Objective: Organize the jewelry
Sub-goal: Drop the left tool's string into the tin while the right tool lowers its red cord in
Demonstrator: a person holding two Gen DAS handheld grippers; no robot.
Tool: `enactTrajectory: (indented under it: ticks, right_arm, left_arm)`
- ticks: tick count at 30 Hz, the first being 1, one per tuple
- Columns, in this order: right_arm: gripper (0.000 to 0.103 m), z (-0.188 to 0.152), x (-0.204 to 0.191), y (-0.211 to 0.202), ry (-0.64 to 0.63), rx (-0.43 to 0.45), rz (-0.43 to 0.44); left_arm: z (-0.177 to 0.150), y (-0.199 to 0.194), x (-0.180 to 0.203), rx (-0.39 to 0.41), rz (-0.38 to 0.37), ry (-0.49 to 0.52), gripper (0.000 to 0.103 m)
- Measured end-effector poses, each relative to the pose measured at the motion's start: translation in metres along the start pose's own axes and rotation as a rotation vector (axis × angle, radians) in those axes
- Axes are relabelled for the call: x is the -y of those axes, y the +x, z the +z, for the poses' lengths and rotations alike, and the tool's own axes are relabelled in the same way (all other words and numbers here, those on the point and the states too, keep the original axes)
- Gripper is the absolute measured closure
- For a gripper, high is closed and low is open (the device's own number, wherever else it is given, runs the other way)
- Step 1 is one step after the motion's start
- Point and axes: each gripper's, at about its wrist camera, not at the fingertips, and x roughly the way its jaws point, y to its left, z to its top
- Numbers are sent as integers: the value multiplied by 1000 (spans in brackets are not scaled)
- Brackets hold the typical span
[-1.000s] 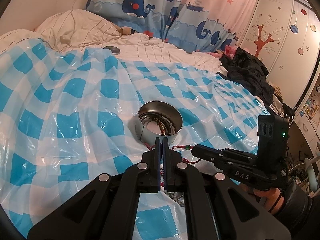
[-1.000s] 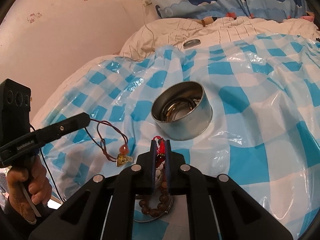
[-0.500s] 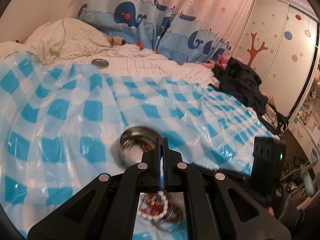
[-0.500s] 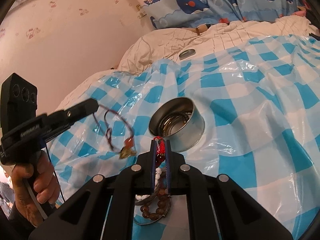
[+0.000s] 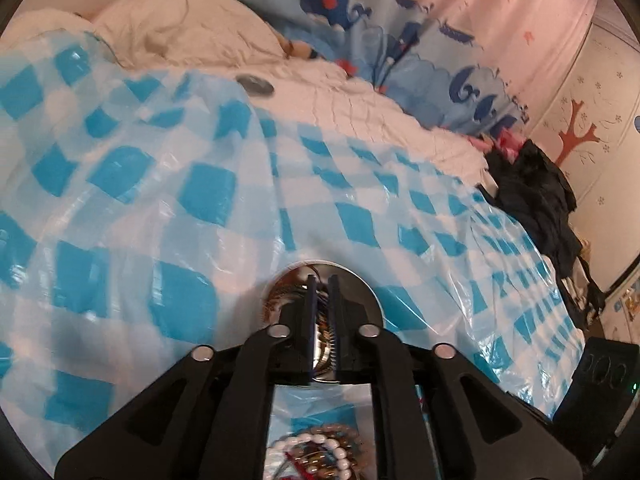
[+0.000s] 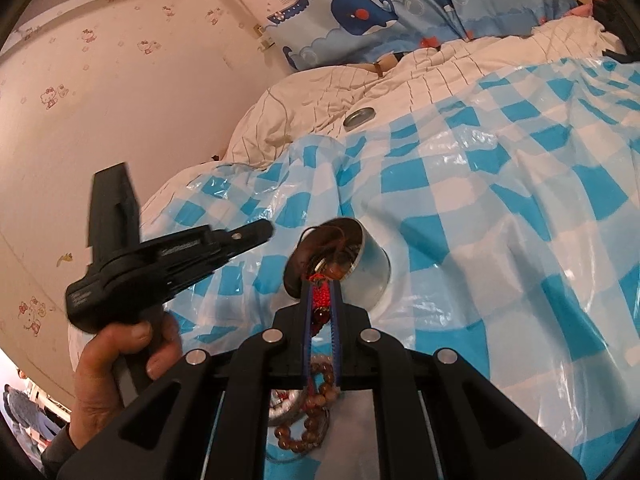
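Observation:
A round steel tin [image 6: 370, 276] stands on the blue-and-white checked plastic sheet [image 6: 500, 208] and holds cords and bangles. In the left wrist view the tin [image 5: 366, 294] lies right under my left gripper [image 5: 322, 280], whose jaws stand slightly apart and hold nothing; the red cord with its gold pendant lies in the tin. My right gripper [image 6: 322, 286] is shut on a red knotted bead bracelet [image 6: 320, 300], held low just before the tin. A pile of brown and white bead bracelets [image 6: 308, 420] lies beneath it, also seen in the left wrist view [image 5: 320, 452].
A small metal lid [image 6: 359, 117] lies on the white quilt [image 6: 400, 80] at the back. Dark clothes [image 5: 536, 196] are heaped at the right bed edge. A whale-print curtain [image 6: 400, 0] hangs behind the bed.
My left gripper carried the red cord with the pendant over the tin, opened slightly and let it drop in. My right gripper stays shut on the red bracelet.

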Motion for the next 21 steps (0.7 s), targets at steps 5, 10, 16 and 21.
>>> enactTrajectory:
  ticks: [5, 10, 16, 21]
  right_arm:
    - [94, 23, -18, 26, -37, 4, 26]
    - [65, 31, -8, 73, -56, -54, -91]
    - [60, 22, 1, 57, -57, -62, -158]
    - [59, 23, -27, 67, -202, -77, -195]
  left_arm:
    - [-3, -29, -15, 56, 30, -4, 63]
    - [-8, -46, -23, 49, 58, 24, 57]
    - [-14, -66, -31, 61, 91, 46, 45]
    - [-20, -75, -35, 63, 97, 42, 39]
